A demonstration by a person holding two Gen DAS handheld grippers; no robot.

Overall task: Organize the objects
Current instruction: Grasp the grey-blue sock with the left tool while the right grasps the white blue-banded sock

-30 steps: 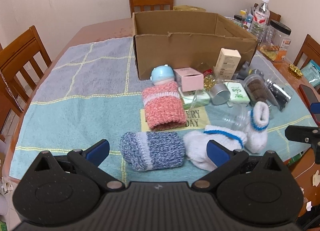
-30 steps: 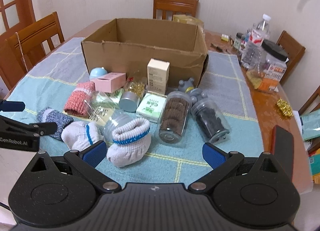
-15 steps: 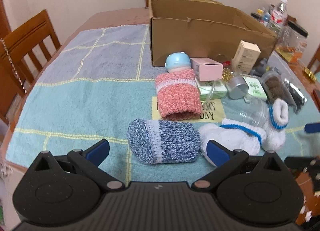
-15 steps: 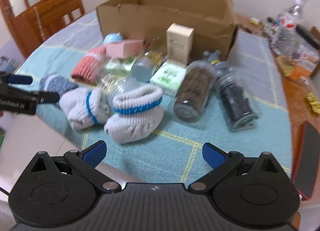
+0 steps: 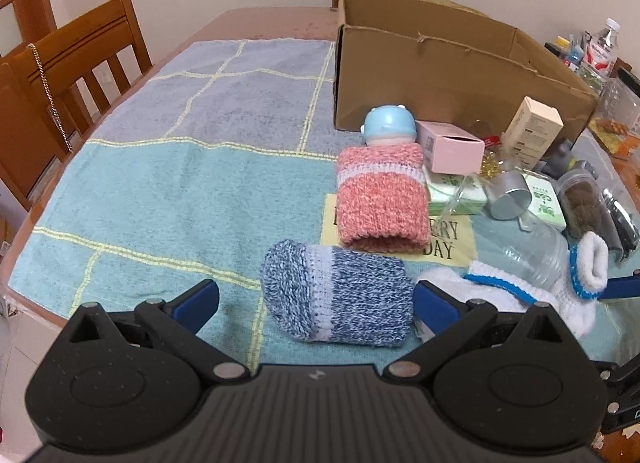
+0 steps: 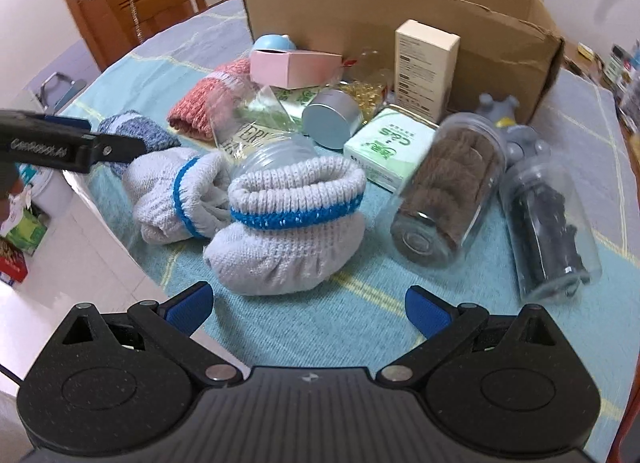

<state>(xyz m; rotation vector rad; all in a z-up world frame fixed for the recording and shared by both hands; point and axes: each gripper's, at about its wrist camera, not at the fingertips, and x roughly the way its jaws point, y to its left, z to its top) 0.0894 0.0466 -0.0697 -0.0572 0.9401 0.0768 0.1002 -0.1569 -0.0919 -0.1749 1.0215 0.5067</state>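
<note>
Left gripper (image 5: 316, 297): fingers wide, now closer, flanking blue sock (image 5: 336, 297), lower centre.
Right gripper (image 6: 306, 301): fingers wide, advanced toward white sock (image 6: 290, 223), centre.
Box (image 6: 400, 3): top; grasps imminent.

The yellow patch (image 5: 452, 239) on the towel shows the letters "ERY" and "DAY" — the rest is covered. The left gripper (image 6: 72, 145) carries small white lettering, too blurred to read surely.

two matte black handheld grippers with blue finger pads

left gripper (image 5: 316, 301) and right gripper (image 6: 308, 299): speckled black housings, round silver pivot screws, small white logo; the left's side bears white lettering.
</note>
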